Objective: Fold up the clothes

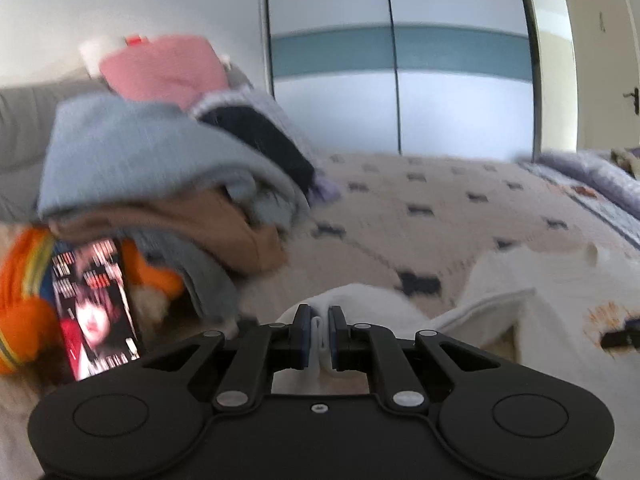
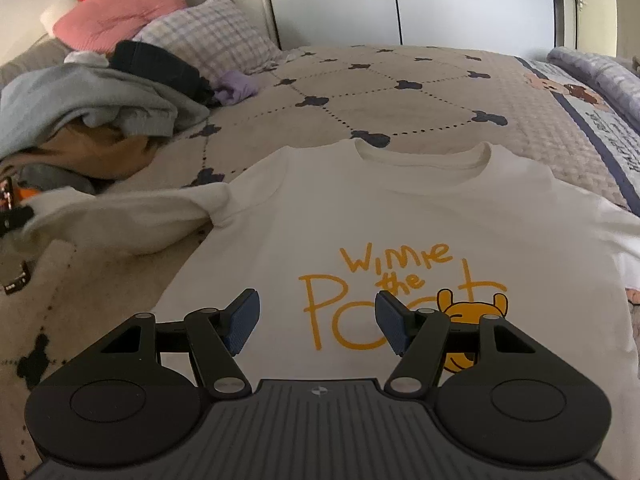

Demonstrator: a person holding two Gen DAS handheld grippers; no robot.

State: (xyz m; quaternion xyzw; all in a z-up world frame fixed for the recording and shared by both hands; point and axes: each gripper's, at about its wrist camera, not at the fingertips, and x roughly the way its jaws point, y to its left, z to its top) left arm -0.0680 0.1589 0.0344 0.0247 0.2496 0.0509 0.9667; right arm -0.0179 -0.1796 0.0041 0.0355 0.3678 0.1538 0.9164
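**A bedroom in a home**

A quilted bedspread (image 2: 400, 92) with dark bear shapes fills the middle of the frame. Pillows (image 2: 200, 36) and heaped clothes (image 2: 92, 100) sit at upper left; sliding wardrobe doors (image 1: 400, 80) stand behind.

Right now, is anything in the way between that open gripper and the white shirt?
Nothing visible. The right gripper hangs open directly over the white sweatshirt, which lies flat on the bed quilt; only air shows between them.
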